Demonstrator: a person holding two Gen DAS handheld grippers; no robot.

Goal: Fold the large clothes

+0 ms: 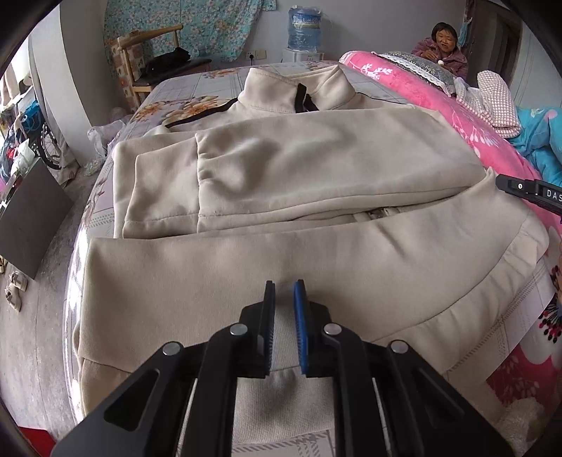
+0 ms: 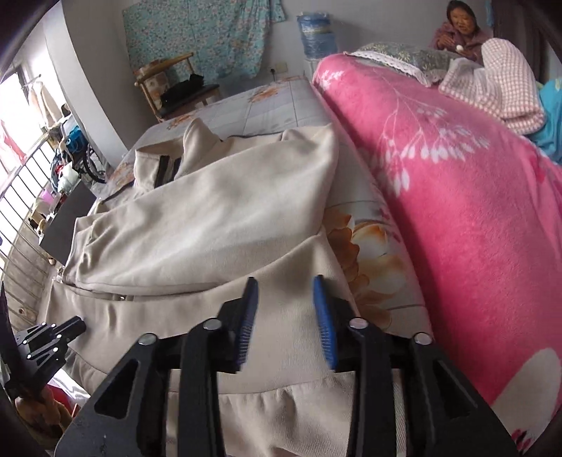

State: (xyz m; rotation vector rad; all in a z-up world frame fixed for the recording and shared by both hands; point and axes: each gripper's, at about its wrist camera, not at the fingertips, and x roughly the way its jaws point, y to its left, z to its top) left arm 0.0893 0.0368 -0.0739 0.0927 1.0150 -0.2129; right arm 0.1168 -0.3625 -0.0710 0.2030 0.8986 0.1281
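**Left wrist view: cream jacket half folded on a flowered bed**

Left wrist view, nearest first: the left claw (image 1: 283,291) hangs over the hem of the cream jacket (image 1: 281,168), its jaws at a narrow gap with only bare cloth showing between the pads; nothing is gripped. The jacket lies spread across the bed (image 1: 196,88), sleeves folded over its front, collar toward the far end. The bed sheet is grey with orange flowers. At the right edge of this view a black finger of the other tool carries white letters, "DAS" readable, the rest cut off.

In the right wrist view the right claw (image 2: 285,284) stands about half open above the jacket's lower right side, empty. Just right of the jacket a pink blanket (image 2: 456,197) with white plant prints is heaped along the bed. Further off are a checked cloth (image 2: 498,88) and a lace-edged pillow (image 2: 404,58). Beyond the bed stand a wooden chair (image 2: 168,84), a blue water bottle (image 2: 314,35) and a floral cloth (image 2: 196,35) on the wall. A person (image 2: 460,31) sits in the far corner.
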